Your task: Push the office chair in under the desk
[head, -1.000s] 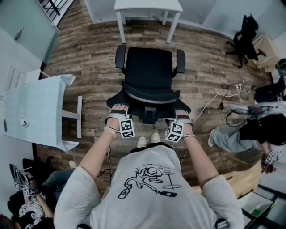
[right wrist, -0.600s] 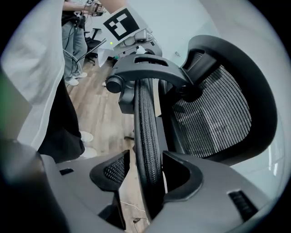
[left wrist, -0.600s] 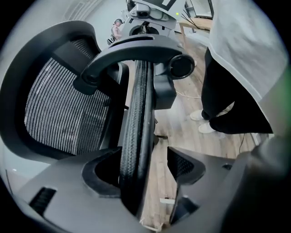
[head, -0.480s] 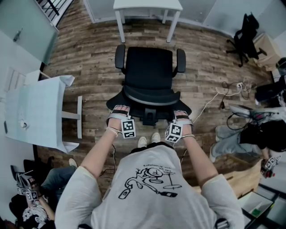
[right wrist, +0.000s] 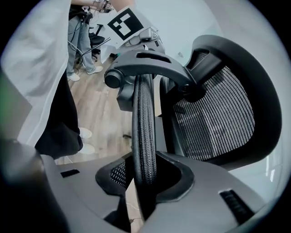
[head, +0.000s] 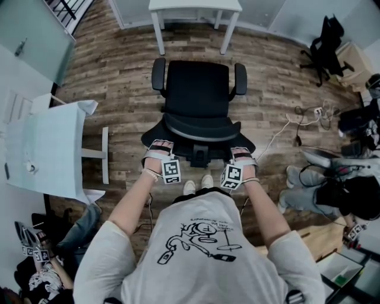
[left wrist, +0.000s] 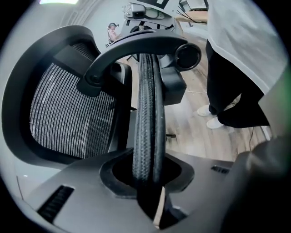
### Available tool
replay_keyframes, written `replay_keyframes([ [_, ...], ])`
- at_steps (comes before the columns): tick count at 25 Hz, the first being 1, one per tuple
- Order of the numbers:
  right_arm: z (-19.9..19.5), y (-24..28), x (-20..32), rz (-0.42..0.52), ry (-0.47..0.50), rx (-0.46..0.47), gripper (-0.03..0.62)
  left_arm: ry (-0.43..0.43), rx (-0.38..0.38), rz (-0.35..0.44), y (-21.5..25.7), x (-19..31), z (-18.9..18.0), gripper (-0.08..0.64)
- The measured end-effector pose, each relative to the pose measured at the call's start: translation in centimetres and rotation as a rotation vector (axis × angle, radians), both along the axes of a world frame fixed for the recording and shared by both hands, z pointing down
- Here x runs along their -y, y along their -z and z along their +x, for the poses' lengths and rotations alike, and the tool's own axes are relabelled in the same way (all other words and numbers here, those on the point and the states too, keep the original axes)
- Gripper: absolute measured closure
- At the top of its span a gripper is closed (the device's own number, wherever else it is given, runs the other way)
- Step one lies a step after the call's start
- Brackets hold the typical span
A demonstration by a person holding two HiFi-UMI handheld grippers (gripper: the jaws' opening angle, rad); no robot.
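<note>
The black office chair (head: 196, 89) stands on the wood floor facing the white desk (head: 195, 6) at the top of the head view, apart from it. My left gripper (head: 158, 147) sits on the left part of the backrest's top edge, my right gripper (head: 242, 153) on the right part. In the left gripper view the backrest's woven rim (left wrist: 146, 113) runs between the jaws of the left gripper (left wrist: 148, 177), which are closing on it. The right gripper view shows the same rim (right wrist: 144, 127) between the closing jaws of the right gripper (right wrist: 144, 182).
A white table (head: 41, 148) stands at the left. A second black chair (head: 323, 50) is at the far right, with cables (head: 309, 119) on the floor near it. One person (head: 332, 184) sits at the right and another (head: 35, 261) at the lower left.
Both grippers stay at the backrest's top edge. The chair keeps its distance from the desk. The people at the right and lower left have shifted their legs.
</note>
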State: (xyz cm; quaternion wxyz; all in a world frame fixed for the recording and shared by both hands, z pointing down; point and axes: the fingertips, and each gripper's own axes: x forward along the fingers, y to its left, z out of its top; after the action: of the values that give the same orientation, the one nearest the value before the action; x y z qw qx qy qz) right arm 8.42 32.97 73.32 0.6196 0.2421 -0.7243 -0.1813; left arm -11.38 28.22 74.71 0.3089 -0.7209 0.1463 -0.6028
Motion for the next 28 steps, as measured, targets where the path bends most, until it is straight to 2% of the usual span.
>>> replay_keyframes([
  [12, -0.3, 0.1, 0.3, -0.027, -0.018, 0.009, 0.462, 0.004, 0.013, -0.017, -0.4, 0.2, 0.0, 0.482],
  [28, 2.2, -0.3, 5.5, -0.014, -0.005, -0.001, 0.465, 0.031, 0.014, -0.009, -0.3, 5.0, 2.2, 0.482],
])
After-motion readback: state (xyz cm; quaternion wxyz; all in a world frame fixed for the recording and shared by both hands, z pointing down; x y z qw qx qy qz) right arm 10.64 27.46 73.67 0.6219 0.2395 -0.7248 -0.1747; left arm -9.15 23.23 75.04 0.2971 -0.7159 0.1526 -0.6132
